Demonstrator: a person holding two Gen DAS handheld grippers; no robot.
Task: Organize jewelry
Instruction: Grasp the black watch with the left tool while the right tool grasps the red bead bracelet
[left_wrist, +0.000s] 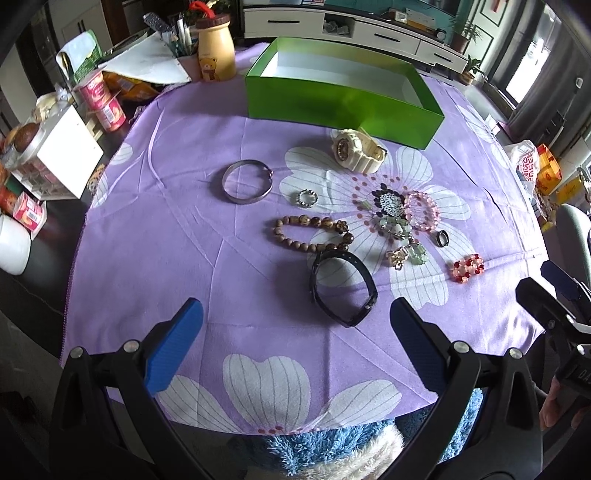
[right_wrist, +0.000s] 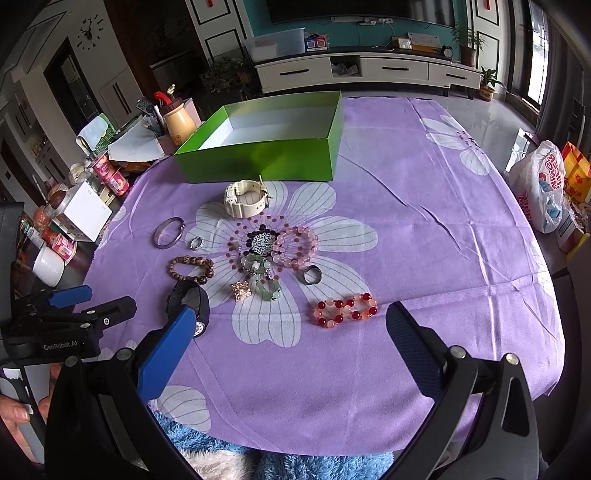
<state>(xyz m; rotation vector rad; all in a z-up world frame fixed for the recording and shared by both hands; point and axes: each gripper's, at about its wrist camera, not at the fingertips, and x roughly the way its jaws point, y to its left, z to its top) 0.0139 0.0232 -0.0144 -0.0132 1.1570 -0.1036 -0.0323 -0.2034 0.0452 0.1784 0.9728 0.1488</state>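
An open green box (left_wrist: 343, 107) (right_wrist: 266, 158) with a white inside stands at the back of the purple flowered cloth. In front of it lie a cream watch (left_wrist: 360, 149) (right_wrist: 245, 199), a silver bangle (left_wrist: 246, 181) (right_wrist: 169, 232), a small silver ring (left_wrist: 306, 198), a wooden bead bracelet (left_wrist: 314, 233) (right_wrist: 192, 269), a black band (left_wrist: 343, 288) (right_wrist: 190, 306), pink beads (left_wrist: 423, 210) (right_wrist: 297, 247), green beads (right_wrist: 264, 278), a dark ring (left_wrist: 442, 238) (right_wrist: 312, 275) and a red bead bracelet (left_wrist: 468, 267) (right_wrist: 347, 310). My left gripper (left_wrist: 295, 314) and right gripper (right_wrist: 291, 321) hover open near the front edge, holding nothing.
Cans, a yellow bear jar (left_wrist: 216, 48), papers and a white box (left_wrist: 62, 155) crowd the table's left side. A plastic bag (right_wrist: 541, 184) and yellow packs sit at the right edge. A blue fluffy garment (right_wrist: 295, 463) lies at the near edge.
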